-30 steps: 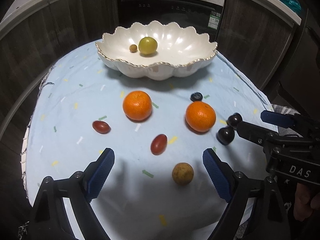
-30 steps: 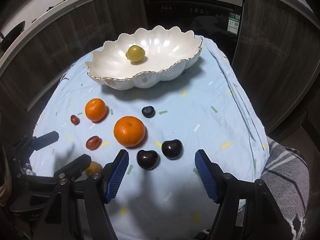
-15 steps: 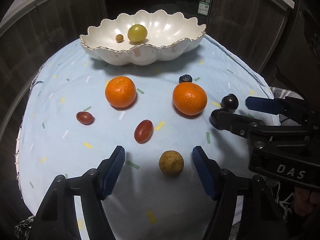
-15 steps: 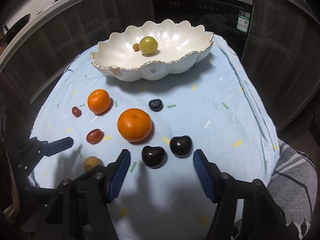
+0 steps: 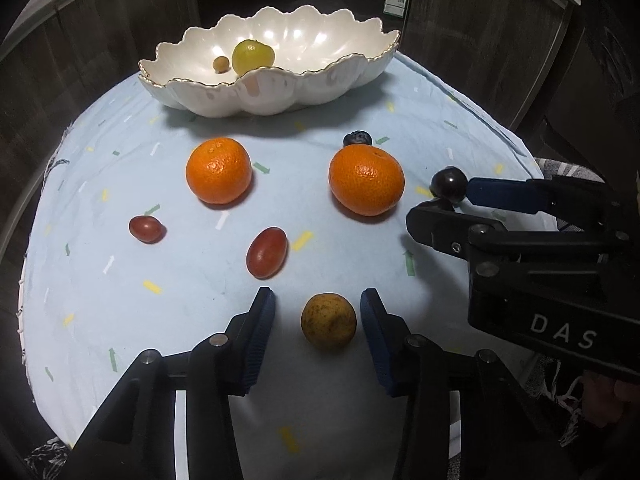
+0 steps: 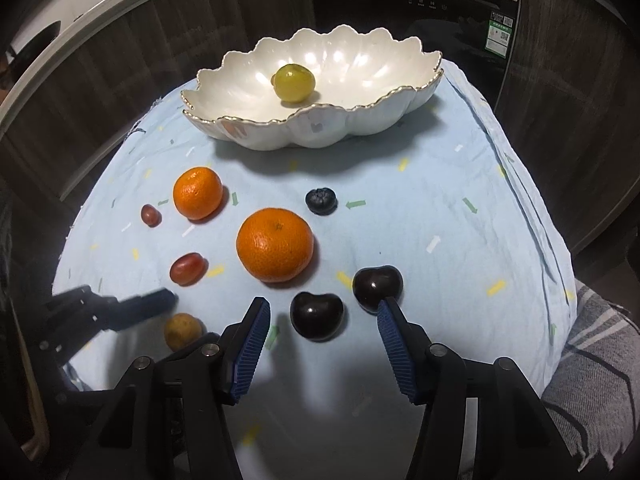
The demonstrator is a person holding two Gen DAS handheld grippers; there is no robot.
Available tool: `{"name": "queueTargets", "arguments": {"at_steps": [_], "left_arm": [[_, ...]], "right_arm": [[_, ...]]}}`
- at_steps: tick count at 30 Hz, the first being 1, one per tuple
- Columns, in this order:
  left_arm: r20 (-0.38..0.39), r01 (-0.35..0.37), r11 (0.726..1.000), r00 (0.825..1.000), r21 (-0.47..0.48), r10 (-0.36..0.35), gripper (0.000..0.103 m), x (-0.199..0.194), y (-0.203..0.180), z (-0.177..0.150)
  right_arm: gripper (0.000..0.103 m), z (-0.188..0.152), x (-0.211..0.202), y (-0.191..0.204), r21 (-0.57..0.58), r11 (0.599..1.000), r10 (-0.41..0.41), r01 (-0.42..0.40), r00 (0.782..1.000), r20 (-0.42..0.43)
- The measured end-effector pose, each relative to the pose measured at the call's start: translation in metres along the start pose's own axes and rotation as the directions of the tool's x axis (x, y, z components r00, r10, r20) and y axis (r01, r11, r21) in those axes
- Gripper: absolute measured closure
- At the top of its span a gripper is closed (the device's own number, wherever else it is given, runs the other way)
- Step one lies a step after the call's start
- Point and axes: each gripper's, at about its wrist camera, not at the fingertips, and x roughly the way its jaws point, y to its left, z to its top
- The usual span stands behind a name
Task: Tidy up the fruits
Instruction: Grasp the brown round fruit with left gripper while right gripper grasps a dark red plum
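Closing around a brown longan (image 5: pixel 328 321), left gripper (image 5: pixel 318 322), pads apart.

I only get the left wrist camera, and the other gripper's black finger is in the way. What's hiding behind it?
Observer: A second dark cherry lies between the right gripper fingers. Its jaws are closing, and the pads are not touching it yet.
Child: And the cherry I do see?
Observer: That other cherry lies just outside the jaws. One fingertip overlaps it in the right wrist view, but I cannot tell if it touches.
Child: Is the blueberry stuck to the orange?
Observer: No, the blueberry lies apart from the orange, with cloth showing between them.
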Motion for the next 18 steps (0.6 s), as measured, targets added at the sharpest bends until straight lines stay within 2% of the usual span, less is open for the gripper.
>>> {"name": "queueTargets", "arguments": {"at_steps": [2,4,9,13,18], "left_arm": [[0.003,0.003,1.0,1.0,0.007,-0.003,0.065,0.0,-0.0011,0.0004],[0.005,0.004,1.0,1.0,0.009,-0.004,0.07,0.0,-0.0017,0.0006],[0.008,0.015,1.0,1.0,0.012,-0.015,0.076,-0.0006,-0.0029,0.0007],[0.009,0.015,1.0,1.0,0.011,-0.015,0.077,-0.001,-0.0034,0.0009],[0.02,0.006,1.0,1.0,-0.005,-0.006,0.077,-0.0033,0.0009,0.0025]], "right_arm": [[0.045,0.001,0.001,0.0019,-0.011,1.0,-0.008,0.008,1.0,0.005],[0.055,0.0019,0.0009,0.0033,-0.018,1.0,-0.009,0.009,1.0,0.003],[0.066,0.001,0.0009,0.0053,-0.025,1.0,0.013,-0.013,1.0,-0.016],[0.075,0.0006,0.0017,0.0062,-0.028,1.0,0.008,-0.009,1.0,-0.022],[0.077,0.0001,0.0002,0.0068,-0.035,0.999,0.0,-0.001,1.0,-0.023]]}}
